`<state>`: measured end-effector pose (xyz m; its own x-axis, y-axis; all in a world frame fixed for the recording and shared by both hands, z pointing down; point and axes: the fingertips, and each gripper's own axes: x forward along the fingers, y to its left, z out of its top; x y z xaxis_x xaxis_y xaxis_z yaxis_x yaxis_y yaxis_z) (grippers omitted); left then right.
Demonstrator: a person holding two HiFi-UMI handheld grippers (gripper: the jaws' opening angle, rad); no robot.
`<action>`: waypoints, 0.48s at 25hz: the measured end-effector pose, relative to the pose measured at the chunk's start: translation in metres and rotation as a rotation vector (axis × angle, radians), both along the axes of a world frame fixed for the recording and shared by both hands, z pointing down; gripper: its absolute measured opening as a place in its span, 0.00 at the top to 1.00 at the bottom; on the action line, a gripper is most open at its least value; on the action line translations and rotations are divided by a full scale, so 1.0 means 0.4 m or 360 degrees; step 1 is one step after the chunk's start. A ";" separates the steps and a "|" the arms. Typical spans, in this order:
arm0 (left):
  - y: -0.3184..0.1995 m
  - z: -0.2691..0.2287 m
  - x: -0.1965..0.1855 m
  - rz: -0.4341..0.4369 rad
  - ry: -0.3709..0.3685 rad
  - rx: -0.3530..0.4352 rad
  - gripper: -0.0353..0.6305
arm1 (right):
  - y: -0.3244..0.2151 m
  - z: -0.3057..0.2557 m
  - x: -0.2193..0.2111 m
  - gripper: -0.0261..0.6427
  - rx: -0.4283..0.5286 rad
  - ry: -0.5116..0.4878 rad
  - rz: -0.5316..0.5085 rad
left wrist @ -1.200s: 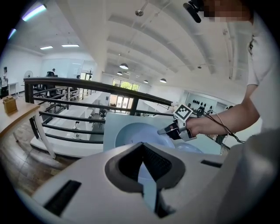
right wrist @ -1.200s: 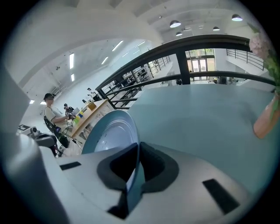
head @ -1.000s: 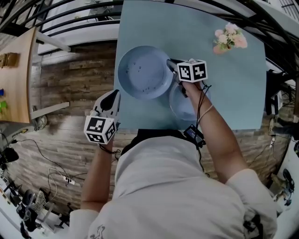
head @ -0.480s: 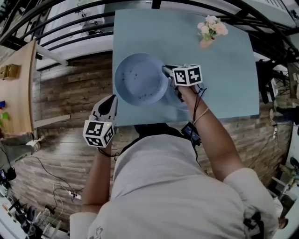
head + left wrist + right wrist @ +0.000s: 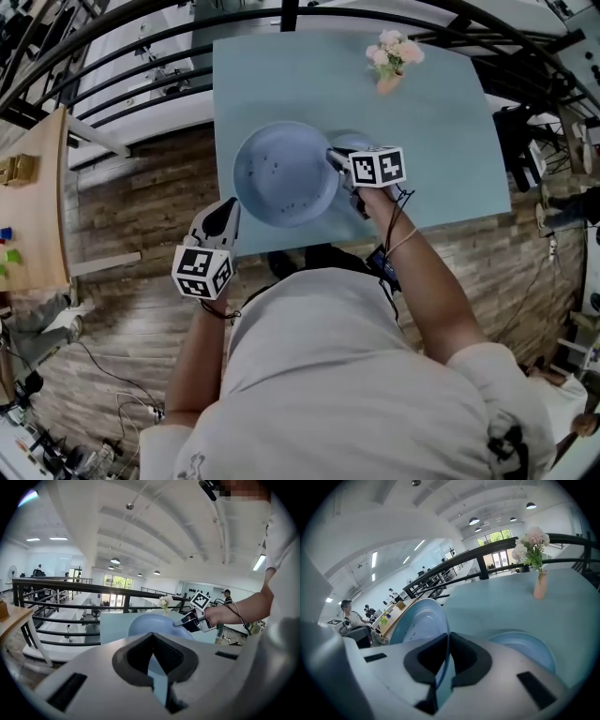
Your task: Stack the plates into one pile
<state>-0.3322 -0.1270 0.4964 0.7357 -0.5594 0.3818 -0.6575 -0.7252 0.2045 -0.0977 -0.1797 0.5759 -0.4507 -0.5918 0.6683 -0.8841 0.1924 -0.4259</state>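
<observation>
Carried toward the second plate (image 5: 350, 142) since a second ago, the large plate (image 5: 279, 176) now hangs tilted, overlapping it, rim pinched by the right gripper (image 5: 334, 157). Left gripper (image 5: 228, 211), jaws pressed together and empty, hovers at the table's (image 5: 450, 141) near-left corner. Bare tabletop stretches right toward the flower vase (image 5: 389, 58).

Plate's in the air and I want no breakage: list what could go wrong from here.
1. The right claw pinches the plate by its rim alone, so it may slip or swing loose.
2. The lower plate lies on the table just beneath; a hard or off-centre landing might chip it or leave the pile crooked.
</observation>
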 end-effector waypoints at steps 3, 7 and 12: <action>0.003 -0.009 0.026 0.0040 -0.0007 0.0011 0.94 | 0.032 -0.011 0.028 0.93 0.0009 -0.0026 0.0045; -0.005 -0.018 0.072 0.0079 -0.0015 0.0030 0.94 | 0.065 -0.008 0.070 0.93 0.0007 -0.0054 0.0087; -0.008 -0.014 0.153 0.0134 -0.0029 0.0019 0.94 | 0.091 0.003 0.152 0.93 -0.0010 -0.0064 0.0140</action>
<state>-0.2709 -0.1302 0.4908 0.7732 -0.5004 0.3895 -0.5978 -0.7802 0.1842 -0.0368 -0.1433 0.5770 -0.4236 -0.6264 0.6544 -0.8797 0.1120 -0.4622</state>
